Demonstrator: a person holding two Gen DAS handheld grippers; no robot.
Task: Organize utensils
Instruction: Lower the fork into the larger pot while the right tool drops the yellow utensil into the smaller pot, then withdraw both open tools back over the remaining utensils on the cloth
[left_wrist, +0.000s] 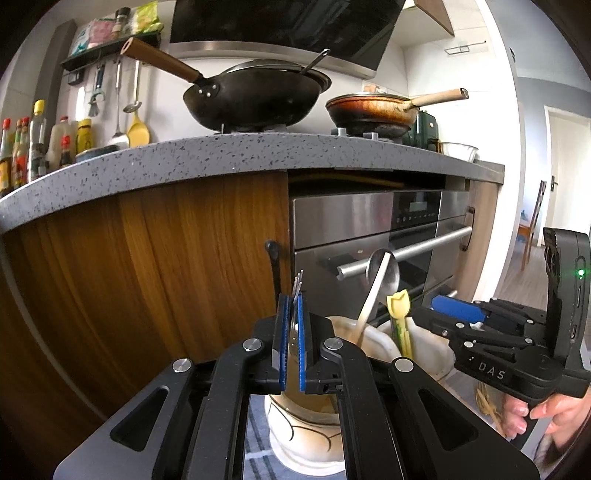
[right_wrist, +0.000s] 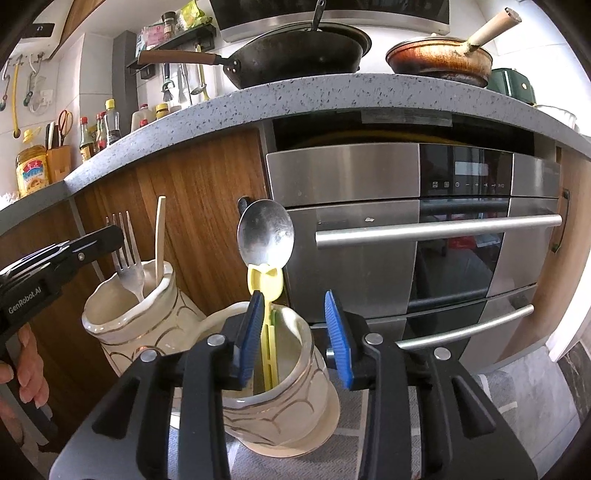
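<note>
Two cream ceramic holders stand on a grey mat. My left gripper (left_wrist: 292, 306) is shut on a metal fork (left_wrist: 297, 286), tines up, over the left holder (left_wrist: 306, 432); the right wrist view shows the fork (right_wrist: 127, 254) standing in that holder (right_wrist: 122, 325) beside a wooden chopstick (right_wrist: 159, 240). My right gripper (right_wrist: 295, 317) is open over the right holder (right_wrist: 288, 406), which holds a metal spoon (right_wrist: 265, 230) and a yellow tulip-topped utensil (right_wrist: 266, 284). The yellow utensil touches its left pad.
Wooden cabinet door (left_wrist: 147, 266) and steel oven (right_wrist: 424, 229) with bar handles stand just behind the holders. The speckled counter (left_wrist: 221, 155) overhangs above, carrying a wok (left_wrist: 255, 99), pan and bottles. A patterned mat (right_wrist: 509, 384) lies under the holders.
</note>
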